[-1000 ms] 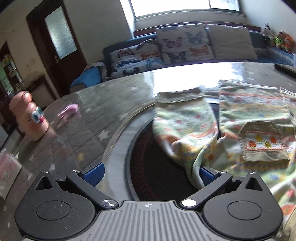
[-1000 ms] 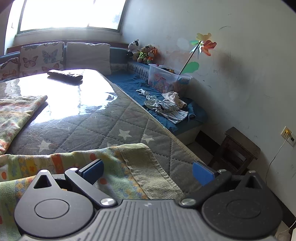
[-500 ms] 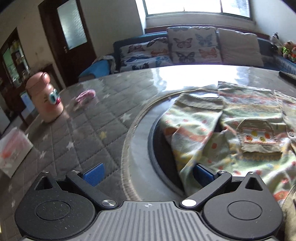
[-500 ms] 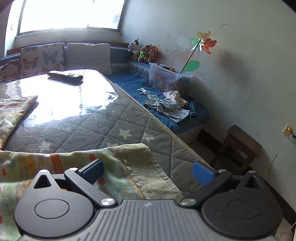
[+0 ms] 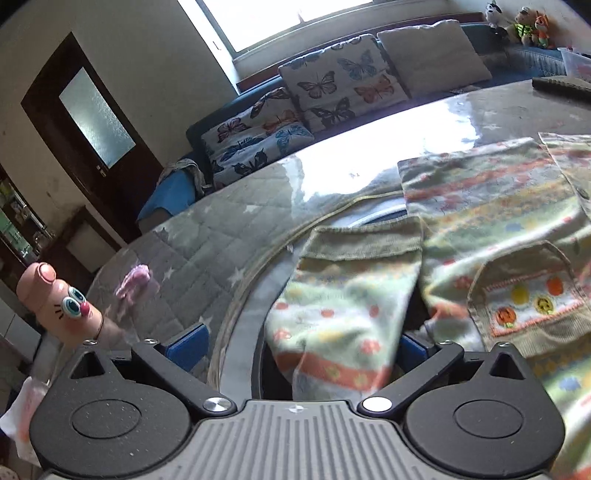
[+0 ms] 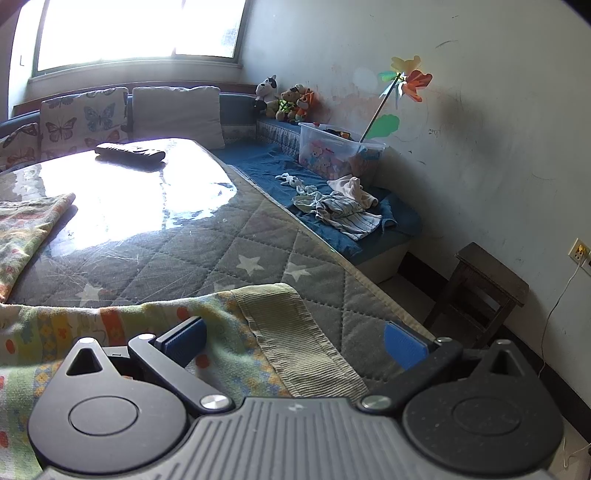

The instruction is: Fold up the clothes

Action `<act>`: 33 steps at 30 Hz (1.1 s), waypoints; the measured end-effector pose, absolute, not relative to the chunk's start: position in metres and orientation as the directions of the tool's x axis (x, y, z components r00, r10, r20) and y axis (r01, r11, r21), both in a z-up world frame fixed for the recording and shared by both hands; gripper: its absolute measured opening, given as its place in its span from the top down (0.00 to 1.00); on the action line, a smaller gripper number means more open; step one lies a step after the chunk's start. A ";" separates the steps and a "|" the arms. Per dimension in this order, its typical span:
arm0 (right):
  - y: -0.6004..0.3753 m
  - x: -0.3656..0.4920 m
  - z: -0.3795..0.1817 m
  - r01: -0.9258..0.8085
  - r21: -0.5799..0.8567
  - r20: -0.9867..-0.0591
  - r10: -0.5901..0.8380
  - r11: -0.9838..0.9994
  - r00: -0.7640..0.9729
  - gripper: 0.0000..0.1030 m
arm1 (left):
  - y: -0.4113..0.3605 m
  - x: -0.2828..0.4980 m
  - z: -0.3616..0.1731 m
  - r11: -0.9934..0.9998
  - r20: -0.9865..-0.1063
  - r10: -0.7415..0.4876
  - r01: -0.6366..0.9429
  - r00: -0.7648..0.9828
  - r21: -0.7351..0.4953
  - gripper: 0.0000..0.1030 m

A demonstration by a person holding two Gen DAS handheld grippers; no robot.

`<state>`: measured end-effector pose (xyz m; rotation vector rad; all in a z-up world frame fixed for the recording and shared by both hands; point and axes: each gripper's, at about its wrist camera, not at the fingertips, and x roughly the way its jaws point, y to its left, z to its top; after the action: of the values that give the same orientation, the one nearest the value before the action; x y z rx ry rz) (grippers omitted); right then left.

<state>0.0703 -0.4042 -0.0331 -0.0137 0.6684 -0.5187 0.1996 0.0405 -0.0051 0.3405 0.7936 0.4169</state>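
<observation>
Lying spread on table, patterned garment, both grippers agape

Left wrist camera sits low over table, just behind left gripper, facing sofa cushions and door. Right wrist camera rides behind right gripper, close above table edge, facing window and right wall. Both views share patterned garment, remote, plush toys.

Fuzzy knit garment lies on glossy, quilted table.
</observation>
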 end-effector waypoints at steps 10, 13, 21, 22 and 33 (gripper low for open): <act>-0.401 0.072 -0.034 0.456 -0.180 -0.586 -0.467 0.872 0.662 0.00 | 0.127 0.145 0.021 0.734 -0.559 0.655 -0.601 0.508 0.315 0.00; -0.399 0.073 -0.035 0.456 -0.187 -0.584 -0.472 0.870 0.661 0.00 | 0.155 0.111 0.021 0.708 -0.600 0.650 -0.658 0.466 0.257 0.00; -0.378 0.078 -0.037 0.385 -0.280 -0.553 -0.476 0.879 0.684 0.00 | 0.188 0.043 0.007 0.611 -0.652 0.670 -0.762 0.353 0.215 0.00; -0.376 0.081 -0.037 0.378 -0.289 -0.551 -0.476 0.880 0.685 0.00 | 0.194 0.036 0.007 0.591 -0.658 0.674 -0.779 0.335 0.210 0.00; -0.371 0.099 -0.035 0.349 -0.258 -0.572 -0.434 0.901 0.696 0.00 | 0.201 0.012 0.021 0.646 -0.642 0.641 -0.748 0.421 0.154 0.00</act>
<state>0.0993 -0.3710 -0.0351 -0.1332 0.6714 -0.4383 0.0124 0.2010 0.0207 -0.1644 0.7284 0.8746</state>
